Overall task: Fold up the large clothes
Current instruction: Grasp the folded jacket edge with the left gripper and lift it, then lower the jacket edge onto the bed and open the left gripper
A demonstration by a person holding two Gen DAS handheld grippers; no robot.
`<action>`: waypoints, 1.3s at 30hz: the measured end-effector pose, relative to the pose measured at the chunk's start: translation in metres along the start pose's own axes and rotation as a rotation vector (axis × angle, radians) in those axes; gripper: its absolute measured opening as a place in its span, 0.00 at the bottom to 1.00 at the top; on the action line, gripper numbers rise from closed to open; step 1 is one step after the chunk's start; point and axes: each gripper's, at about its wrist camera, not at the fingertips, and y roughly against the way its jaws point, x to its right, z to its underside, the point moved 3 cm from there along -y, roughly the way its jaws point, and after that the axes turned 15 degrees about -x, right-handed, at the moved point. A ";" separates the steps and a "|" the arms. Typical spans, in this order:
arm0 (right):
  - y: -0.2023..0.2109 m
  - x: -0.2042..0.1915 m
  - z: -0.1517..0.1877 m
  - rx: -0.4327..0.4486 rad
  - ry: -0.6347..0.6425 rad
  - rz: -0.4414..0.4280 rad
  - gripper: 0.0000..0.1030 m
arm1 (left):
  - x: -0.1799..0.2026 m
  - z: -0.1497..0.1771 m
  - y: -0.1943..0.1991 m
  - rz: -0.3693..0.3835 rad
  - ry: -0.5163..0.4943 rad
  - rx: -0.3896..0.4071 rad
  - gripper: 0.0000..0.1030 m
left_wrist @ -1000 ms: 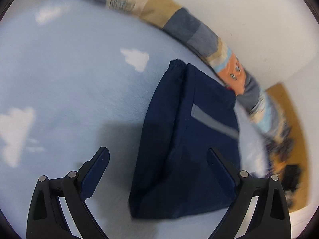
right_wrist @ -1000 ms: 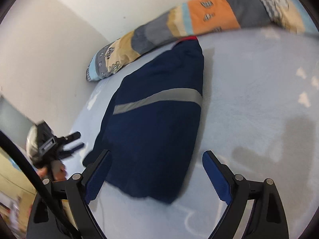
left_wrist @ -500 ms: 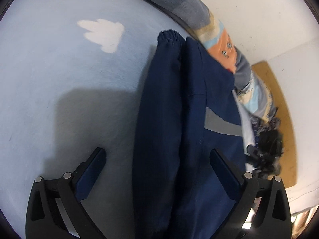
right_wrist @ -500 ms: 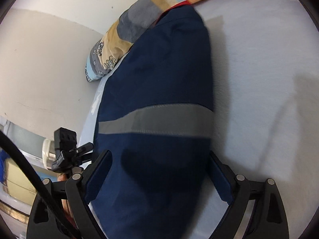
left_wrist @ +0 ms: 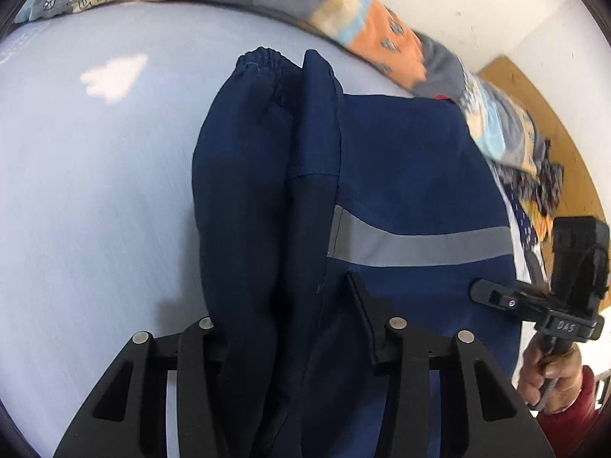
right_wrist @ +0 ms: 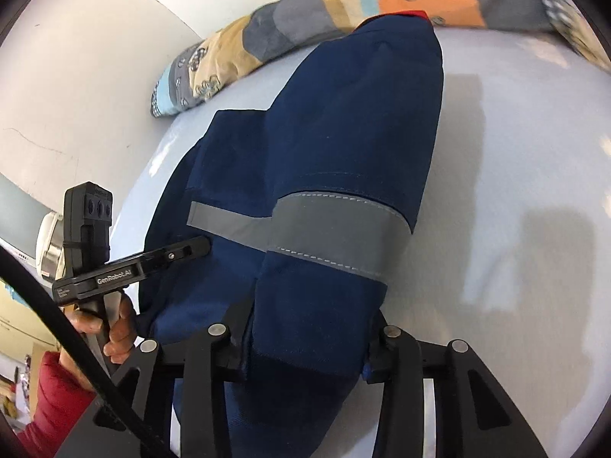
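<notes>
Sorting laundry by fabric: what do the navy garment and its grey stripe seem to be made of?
Navy garment: looks like matte woven workwear cloth, cotton or a blend; visible stitching, stiff folds, elastic cuff. Grey stripe: smooth, faintly shiny tape sewn on, probably reflective, though that can't be confirmed.

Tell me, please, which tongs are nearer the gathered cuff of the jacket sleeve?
Left. The left tongs are closing around the sleeve that ends in the cuff; the right tongs are closing on the jacket's other side.

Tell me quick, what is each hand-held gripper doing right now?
Left hand-held gripper: closing, with the navy jacket's folded sleeve side between its fingers.
Right hand-held gripper: closing, with the jacket's striped side between its fingers.
</notes>
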 end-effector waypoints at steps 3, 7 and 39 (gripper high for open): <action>0.027 0.006 0.047 -0.045 0.003 0.007 0.42 | 0.034 0.046 -0.001 -0.031 -0.040 -0.039 0.42; 0.053 0.027 0.103 -0.076 -0.035 0.011 0.42 | 0.080 0.107 -0.007 -0.080 -0.091 -0.048 0.41; 0.087 -0.088 0.301 0.520 0.052 0.578 0.91 | 0.161 0.299 0.037 -0.623 0.042 0.454 1.00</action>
